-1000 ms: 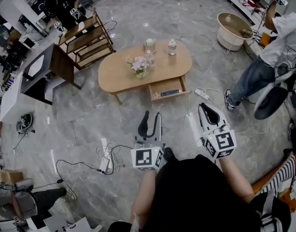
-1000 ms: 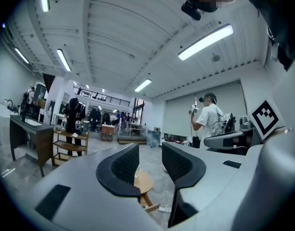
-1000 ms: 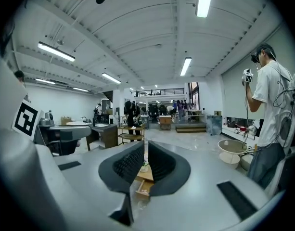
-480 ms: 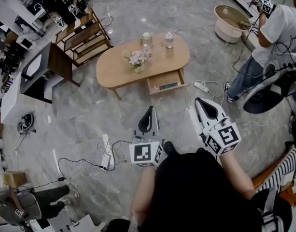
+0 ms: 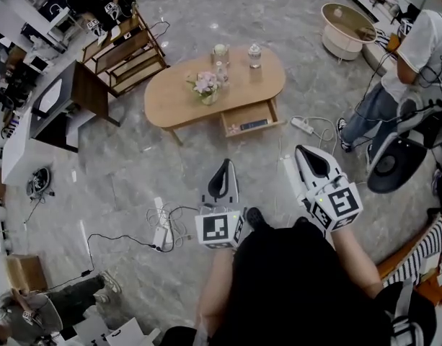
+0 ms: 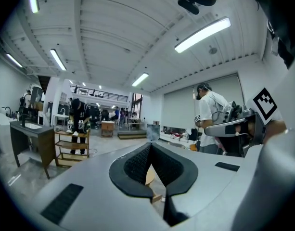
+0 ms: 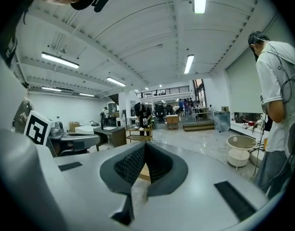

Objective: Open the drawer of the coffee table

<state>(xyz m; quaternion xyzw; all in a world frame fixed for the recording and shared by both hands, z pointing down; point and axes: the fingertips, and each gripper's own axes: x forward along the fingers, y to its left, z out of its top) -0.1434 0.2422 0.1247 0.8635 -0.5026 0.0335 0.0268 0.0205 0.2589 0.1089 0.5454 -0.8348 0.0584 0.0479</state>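
The oval wooden coffee table (image 5: pixel 170 103) stands on the marble floor ahead of me. Its drawer (image 5: pixel 251 117) is pulled out on the near side, with a dark flat item inside. On the tabletop are a pink flower pot (image 5: pixel 206 86), a glass jar (image 5: pixel 220 53) and a bottle (image 5: pixel 254 54). My left gripper (image 5: pixel 223 166) is shut and empty, well short of the table. My right gripper (image 5: pixel 308 153) is also shut and empty, near and right of the drawer. In both gripper views the jaws (image 6: pixel 149 148) (image 7: pixel 143 148) meet at the tips, with a sliver of the table showing between them.
A power strip (image 5: pixel 301 125) and cables lie on the floor right of the table. More cables (image 5: pixel 163 229) lie at my left. A wooden shelf (image 5: pixel 127 52) and a dark desk (image 5: pixel 69 99) stand at the left. A person (image 5: pixel 415 56) stands at the right near a round white table (image 5: pixel 348 27).
The left gripper's jaws have closed from partly apart to shut. Both grippers stay about where they were. The person at the right has shifted.
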